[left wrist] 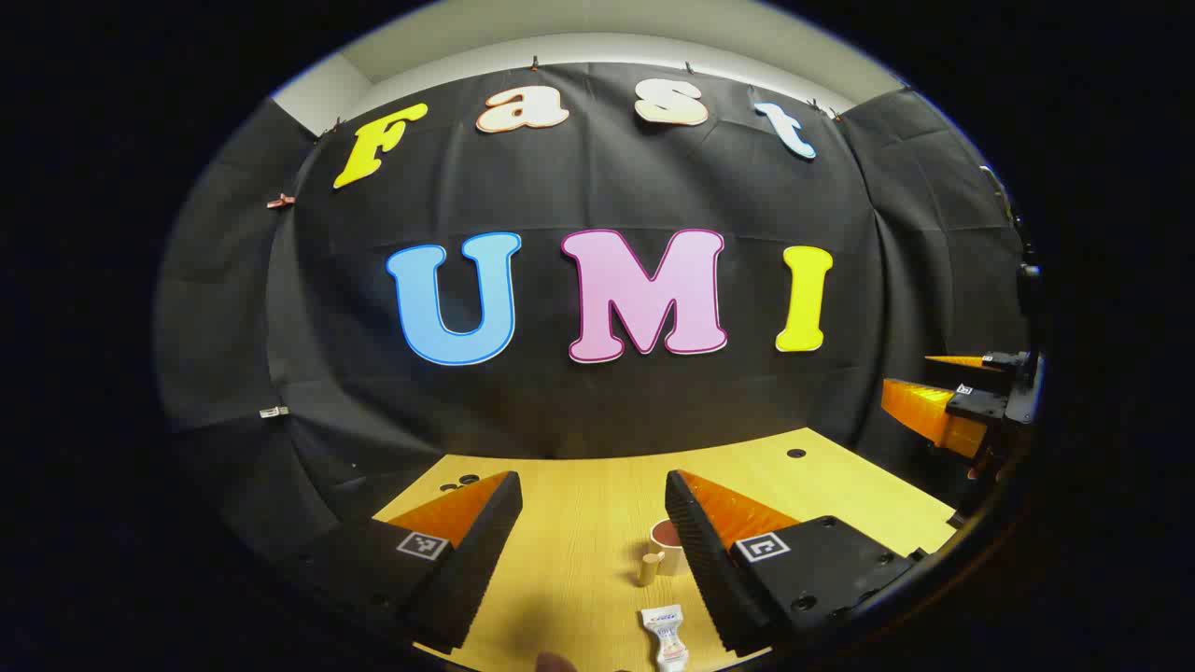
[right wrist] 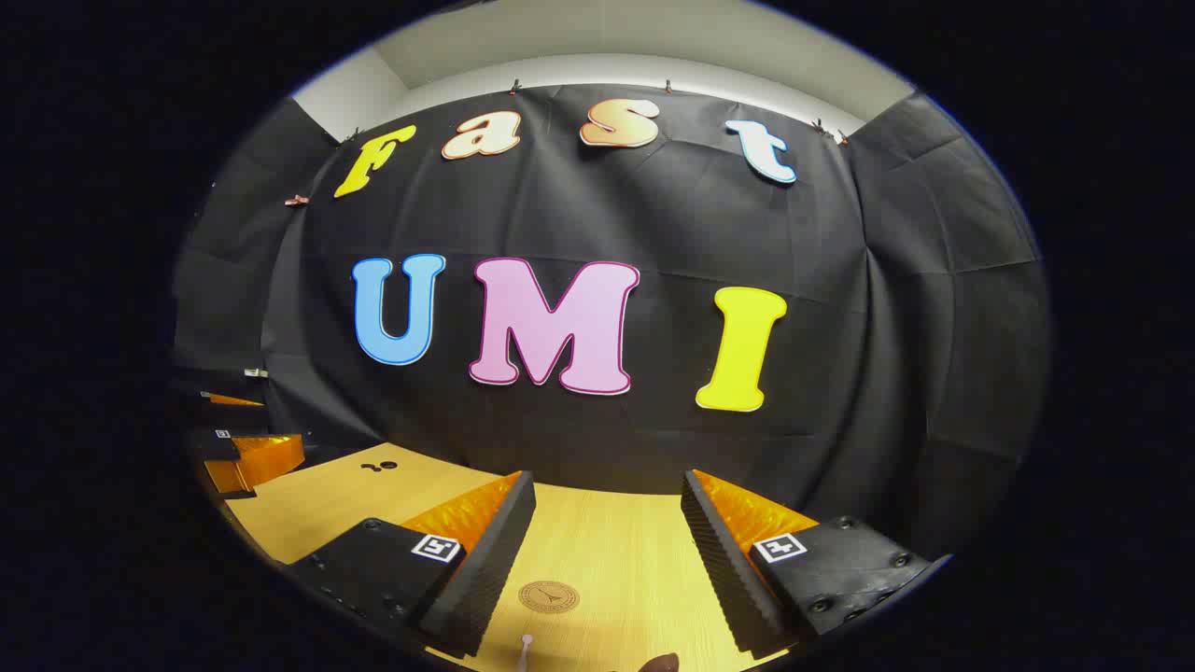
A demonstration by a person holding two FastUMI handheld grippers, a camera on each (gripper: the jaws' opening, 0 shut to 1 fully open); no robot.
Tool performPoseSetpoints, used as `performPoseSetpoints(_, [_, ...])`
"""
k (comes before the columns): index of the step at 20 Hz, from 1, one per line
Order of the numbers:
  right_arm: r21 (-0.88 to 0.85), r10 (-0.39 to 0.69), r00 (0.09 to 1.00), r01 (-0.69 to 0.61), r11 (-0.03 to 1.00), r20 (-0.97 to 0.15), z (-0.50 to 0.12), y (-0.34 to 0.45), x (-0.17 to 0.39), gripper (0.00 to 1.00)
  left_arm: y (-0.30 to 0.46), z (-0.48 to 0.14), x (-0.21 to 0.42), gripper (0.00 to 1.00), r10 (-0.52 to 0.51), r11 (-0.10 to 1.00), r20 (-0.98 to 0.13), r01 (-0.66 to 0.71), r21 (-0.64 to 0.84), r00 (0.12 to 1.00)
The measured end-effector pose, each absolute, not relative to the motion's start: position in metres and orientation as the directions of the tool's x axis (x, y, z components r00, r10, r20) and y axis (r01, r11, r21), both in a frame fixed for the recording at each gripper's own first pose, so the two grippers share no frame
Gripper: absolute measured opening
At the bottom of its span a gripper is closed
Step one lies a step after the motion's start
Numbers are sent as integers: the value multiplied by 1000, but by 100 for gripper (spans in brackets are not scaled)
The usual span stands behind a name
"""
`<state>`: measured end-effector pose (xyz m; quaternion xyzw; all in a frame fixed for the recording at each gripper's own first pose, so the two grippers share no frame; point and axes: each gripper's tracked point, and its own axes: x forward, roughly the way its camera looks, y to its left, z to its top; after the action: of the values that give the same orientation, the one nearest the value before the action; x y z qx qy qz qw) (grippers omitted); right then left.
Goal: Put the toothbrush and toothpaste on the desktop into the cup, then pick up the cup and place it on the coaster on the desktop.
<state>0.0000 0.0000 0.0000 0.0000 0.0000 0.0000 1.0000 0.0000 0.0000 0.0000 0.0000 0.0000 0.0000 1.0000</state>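
In the left gripper view my left gripper (left wrist: 593, 481) stands open above the wooden desktop (left wrist: 569, 523), holding nothing. A small pale cup (left wrist: 661, 539) with a side handle stands just past its right finger, which hides part of it. The white toothpaste tube (left wrist: 667, 637) lies flat nearer the camera. My right gripper (right wrist: 608, 481) is open too, with nothing between its fingers. The round brown coaster (right wrist: 548, 596) lies on the desktop between them. A thin white tip (right wrist: 526, 646), probably the toothbrush, pokes in at the bottom edge.
The right gripper (left wrist: 907, 375) hovers at the far right of the left gripper view. The left gripper (right wrist: 280, 427) sits at the left edge of the right gripper view. Small dark holes (left wrist: 795, 453) mark the desktop near the cloth wall. A brown blur (right wrist: 661, 663) sits at the bottom edge.
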Motion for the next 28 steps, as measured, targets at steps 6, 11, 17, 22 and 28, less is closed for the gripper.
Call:
performPoseSetpoints(6, [-1, -5, 1000, 5, 1000, -2, -1, -3, -1, 97, -2, 0, 1, 95, -11, 1000, -9, 11, -4, 1000])
performPoseSetpoints(11, [1, -8, 1000, 8, 1000, -14, -5, -2, -3, 97, -2, -3, 2, 95, -24, 1000, -25, 24, 0, 999])
performPoseSetpoints(17, [1, -8, 999, 8, 1000, -31, -10, 0, -5, 97, -4, -8, 1, 95, -37, 999, -66, 37, -4, 997])
performPoseSetpoints(22, [9, -11, 999, 12, 1000, -49, -16, -2, -6, 97, -29, -65, 2, 96, -121, 993, -245, 114, -41, 962])
performPoseSetpoints(28, [4, -33, 997, 33, 999, -76, -23, -14, -16, 97, -62, -164, -2, 96, -183, 980, -537, 111, -164, 823])
